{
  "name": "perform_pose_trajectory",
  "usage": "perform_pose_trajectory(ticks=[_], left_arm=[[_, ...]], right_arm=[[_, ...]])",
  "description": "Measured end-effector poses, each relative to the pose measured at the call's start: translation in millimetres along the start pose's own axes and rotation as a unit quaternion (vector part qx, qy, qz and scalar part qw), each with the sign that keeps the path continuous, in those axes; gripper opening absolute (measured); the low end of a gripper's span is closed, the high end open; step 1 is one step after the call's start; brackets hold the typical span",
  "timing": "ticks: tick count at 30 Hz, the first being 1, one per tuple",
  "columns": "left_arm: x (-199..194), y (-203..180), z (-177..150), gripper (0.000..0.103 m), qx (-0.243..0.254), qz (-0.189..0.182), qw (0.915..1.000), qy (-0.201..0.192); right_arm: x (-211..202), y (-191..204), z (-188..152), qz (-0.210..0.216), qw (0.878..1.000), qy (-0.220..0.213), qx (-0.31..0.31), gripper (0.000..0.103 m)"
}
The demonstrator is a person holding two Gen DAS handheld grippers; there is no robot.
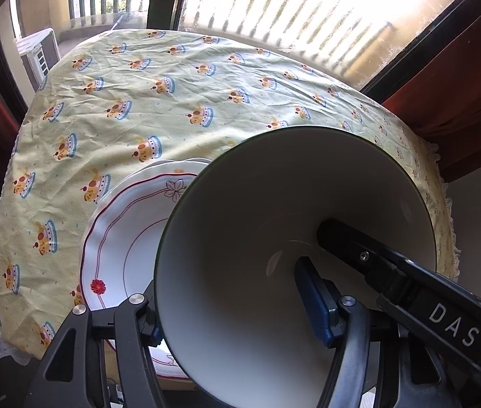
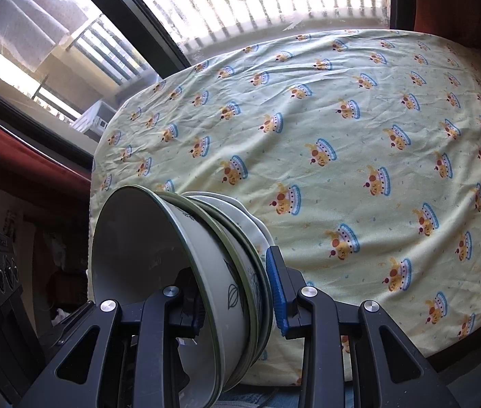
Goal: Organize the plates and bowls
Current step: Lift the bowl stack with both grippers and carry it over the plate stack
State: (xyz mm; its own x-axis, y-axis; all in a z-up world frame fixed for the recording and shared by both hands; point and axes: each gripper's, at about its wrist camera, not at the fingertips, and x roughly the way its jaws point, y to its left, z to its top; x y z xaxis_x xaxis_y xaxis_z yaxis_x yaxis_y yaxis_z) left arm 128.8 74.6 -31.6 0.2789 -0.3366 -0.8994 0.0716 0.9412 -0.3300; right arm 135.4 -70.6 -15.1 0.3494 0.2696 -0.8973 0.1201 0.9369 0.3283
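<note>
A white bowl [image 1: 274, 204] with a green rim tops a nested stack of bowls [image 2: 233, 265] that rests on white plates [image 1: 118, 238] with red lines and flowers. The stack is off the tablecloth, near the table's front edge. My left gripper [image 1: 230, 299] is shut on the bowl stack, one pad inside the top bowl and one outside its wall. My right gripper [image 2: 232, 272] is shut on the opposite side, one finger inside the bowl and the blue pad [image 2: 276, 289] outside, against the lower rims. That inner finger [image 1: 349, 241] also shows in the left wrist view.
The table [image 2: 359, 129] wears a wrinkled pale yellow cloth printed with small cartoon figures. A large window [image 1: 291, 17] with railings runs behind it, and red curtains [image 1: 461, 95] hang at both sides. A white appliance [image 1: 38, 56] stands outside on the balcony.
</note>
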Motion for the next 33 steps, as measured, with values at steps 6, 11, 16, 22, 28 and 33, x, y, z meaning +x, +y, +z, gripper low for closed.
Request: perform_pose_trajectory(ticks=[6, 11, 16, 22, 28, 33], left_arm=[[-0.1, 30.0, 2.6, 0.064, -0.007, -0.003, 0.9998, 0.017], [4.8, 47.3, 3.9, 0.064, -0.007, -0.010, 0.9992, 0.039], [8.7, 60.4, 4.9, 0.064, -0.004, -0.013, 0.9983, 0.057], [8.8, 65.3, 9.9, 0.062, 0.011, -0.009, 0.9983, 0.057], [9.1, 65.6, 13.0, 0.062, 0.033, 0.001, 0.9980, 0.055], [9.2, 58.7, 9.8, 0.062, 0.064, 0.012, 0.9966, 0.050]], right_arm=[[18.8, 24.2, -3.0, -0.003, 1.000, 0.011, 0.005, 0.035], [33.0, 38.4, -6.9, -0.011, 1.000, 0.023, 0.014, 0.035], [44.3, 46.3, -9.4, -0.022, 0.999, 0.034, 0.025, 0.035], [51.4, 55.2, -8.9, -0.032, 0.998, 0.035, 0.031, 0.035], [56.1, 60.1, -7.6, -0.040, 0.998, 0.036, 0.035, 0.035], [57.3, 59.2, -12.4, -0.049, 0.997, 0.041, 0.043, 0.035]])
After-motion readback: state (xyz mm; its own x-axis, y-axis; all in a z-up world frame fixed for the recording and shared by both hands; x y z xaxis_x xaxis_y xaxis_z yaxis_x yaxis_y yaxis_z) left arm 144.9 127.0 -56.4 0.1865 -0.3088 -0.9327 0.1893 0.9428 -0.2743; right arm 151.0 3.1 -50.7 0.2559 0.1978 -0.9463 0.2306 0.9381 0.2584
